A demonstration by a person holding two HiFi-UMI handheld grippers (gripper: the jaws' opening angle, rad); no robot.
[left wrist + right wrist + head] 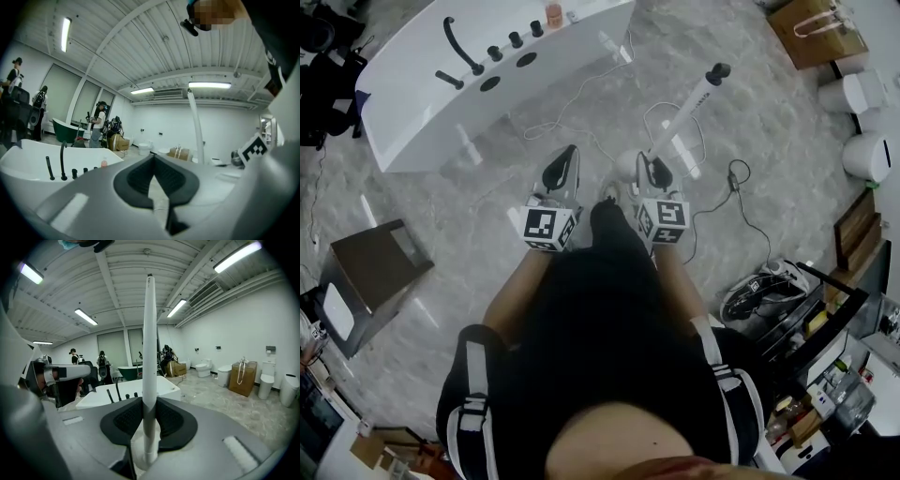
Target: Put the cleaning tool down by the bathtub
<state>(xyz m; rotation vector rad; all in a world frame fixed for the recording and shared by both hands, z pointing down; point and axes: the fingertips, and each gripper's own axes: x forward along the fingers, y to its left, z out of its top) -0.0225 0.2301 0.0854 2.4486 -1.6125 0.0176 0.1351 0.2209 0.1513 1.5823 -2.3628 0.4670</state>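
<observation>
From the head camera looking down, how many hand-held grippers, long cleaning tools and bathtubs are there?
hand-held grippers: 2 (left, right)
cleaning tool: 1
bathtub: 1
Total: 4

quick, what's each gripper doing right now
left gripper: closed, nothing between its jaws
right gripper: closed on the white handle of the cleaning tool

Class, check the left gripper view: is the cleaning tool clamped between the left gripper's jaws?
No: the left gripper has nothing between its jaws; the cleaning tool stands clamped in the right gripper.
</observation>
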